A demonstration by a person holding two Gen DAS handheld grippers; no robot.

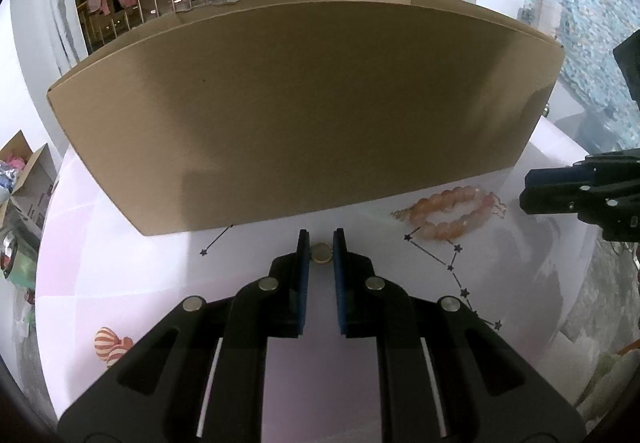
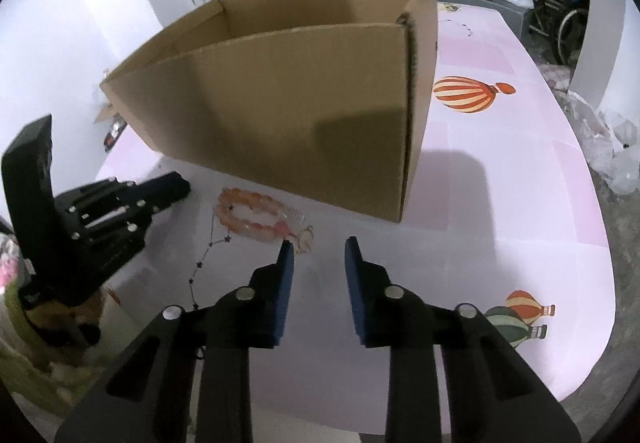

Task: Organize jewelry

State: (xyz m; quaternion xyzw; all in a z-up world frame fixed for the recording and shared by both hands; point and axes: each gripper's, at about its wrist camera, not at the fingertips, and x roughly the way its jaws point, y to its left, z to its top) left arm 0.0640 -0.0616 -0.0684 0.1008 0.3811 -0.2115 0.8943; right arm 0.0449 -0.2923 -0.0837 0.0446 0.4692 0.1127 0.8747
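In the left wrist view, my left gripper (image 1: 321, 239) has its pads closed on a small gold ring (image 1: 322, 253), just above the table in front of the cardboard box (image 1: 304, 115). A pink bead bracelet (image 1: 452, 211) lies on the table to the right, with the right gripper (image 1: 528, 191) beyond it. In the right wrist view, my right gripper (image 2: 318, 247) is open and empty, its left fingertip beside the bracelet (image 2: 256, 217). The open-topped box (image 2: 288, 99) stands behind. The left gripper (image 2: 180, 183) shows at the left.
The table (image 2: 500, 211) has a pink cloth printed with hot-air balloons (image 2: 468, 94) and star lines (image 1: 452, 267). Clutter lies off the table's left edge (image 1: 24, 203) and plastic bags off its right (image 2: 612, 151).
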